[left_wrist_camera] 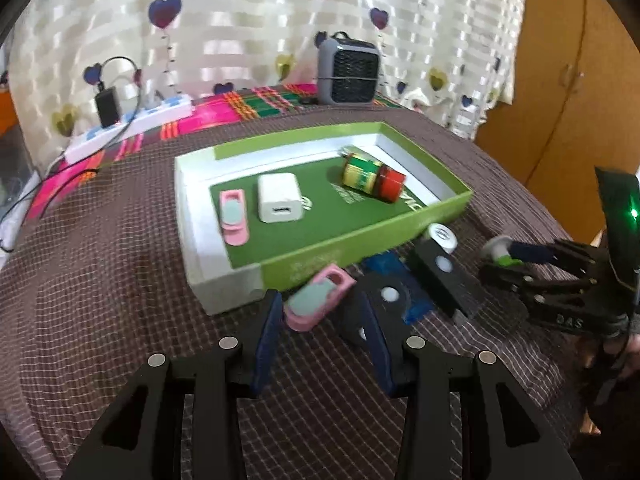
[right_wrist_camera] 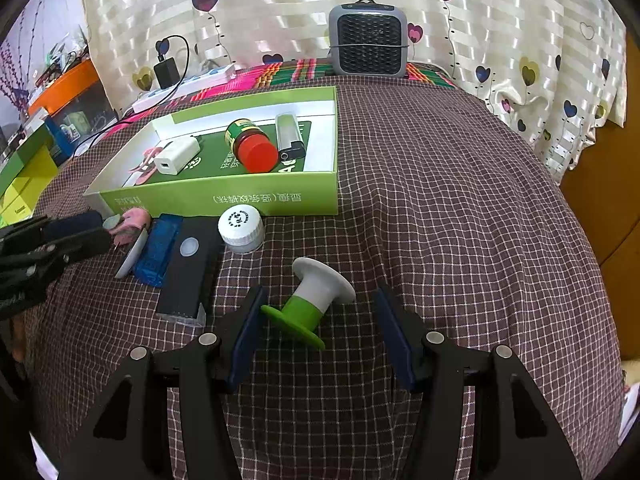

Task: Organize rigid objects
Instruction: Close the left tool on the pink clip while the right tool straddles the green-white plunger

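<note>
From the left wrist view, the left gripper (left_wrist_camera: 320,312) is reaching in from 6 o'clock with its jaws spread wide, and a pink clip (left_wrist_camera: 318,297) is lying between the blue pads (left_wrist_camera: 267,344) on the checked cloth (left_wrist_camera: 120,280), not pinched. At 12 o'clock from the clip a green tray (left_wrist_camera: 360,242) is sitting, and inside it a second pink clip (left_wrist_camera: 234,218) is lying at 9 o'clock, a white charger (left_wrist_camera: 280,197) in the middle and a red-capped jar (left_wrist_camera: 374,174) on its side at 2 o'clock. Just outside the tray's near wall, a blue block (left_wrist_camera: 400,280) and a black box (left_wrist_camera: 444,280) are lying side by side, with a white-capped jar (left_wrist_camera: 443,237) at the tray's corner. At 3 o'clock the right gripper (left_wrist_camera: 500,254) is coming in around a green-and-white plunger (left_wrist_camera: 498,250) — whether it is touching is unclear here.

From the right wrist view, the right gripper (right_wrist_camera: 316,312) is standing released, jaws far apart, and the plunger (right_wrist_camera: 310,300) is lying tilted between them, its green end just beside the left pad and well clear of the right one. The tray (right_wrist_camera: 240,196) is sitting at 11 o'clock, holding the charger (right_wrist_camera: 176,156), the red-capped jar (right_wrist_camera: 252,144) and a silver lighter (right_wrist_camera: 290,136). The white-capped jar (right_wrist_camera: 241,228), black box (right_wrist_camera: 188,268) and blue block (right_wrist_camera: 158,248) are lining the tray's near wall, and at 9 o'clock the left gripper (right_wrist_camera: 108,230) is hovering at the pink clip (right_wrist_camera: 132,218) — partly hidden.
</note>
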The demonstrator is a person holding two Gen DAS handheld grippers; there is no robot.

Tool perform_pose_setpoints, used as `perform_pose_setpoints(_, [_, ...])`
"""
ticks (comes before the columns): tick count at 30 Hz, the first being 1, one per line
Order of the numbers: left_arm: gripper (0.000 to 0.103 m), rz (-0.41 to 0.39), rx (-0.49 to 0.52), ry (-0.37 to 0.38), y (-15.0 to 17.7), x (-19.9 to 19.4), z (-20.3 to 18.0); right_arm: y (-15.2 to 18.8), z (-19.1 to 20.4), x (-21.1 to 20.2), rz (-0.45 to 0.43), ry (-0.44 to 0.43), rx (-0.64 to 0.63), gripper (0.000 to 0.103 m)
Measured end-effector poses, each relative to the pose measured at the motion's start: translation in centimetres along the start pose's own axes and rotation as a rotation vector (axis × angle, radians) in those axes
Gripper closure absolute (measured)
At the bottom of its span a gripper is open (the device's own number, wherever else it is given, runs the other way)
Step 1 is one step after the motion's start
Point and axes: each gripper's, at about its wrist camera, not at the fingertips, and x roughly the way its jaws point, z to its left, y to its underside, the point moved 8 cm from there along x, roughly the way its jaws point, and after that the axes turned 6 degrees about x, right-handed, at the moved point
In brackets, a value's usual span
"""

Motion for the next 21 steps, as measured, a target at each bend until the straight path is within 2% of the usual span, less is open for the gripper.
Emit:
perform_pose_setpoints(5, [0.063,0.010,0.002,-0.002,-0.1,0.6,0.7,0.0,0.0,0.0,0.000,0.000,-0.001,0.046])
perform_pose_setpoints(8, [0.063,0.021,0.008,0.071,-0.2,1.2,0.1,0.0,0.0,0.0,0.000,-0.001,-0.001,0.046])
perform_pose_setpoints(18, [0.063,0.032,0.020,0.082,-0.1,1.5,-0.9,0.0,0.1,0.1,0.001,-0.005,-0.003,0.046])
perform_pose_setpoints(21, [0.063,0.058,0.002,0.037,0.0,2.2,-0.3,0.0,0.1,0.1,0.000,-0.008,-0.005,0.046])
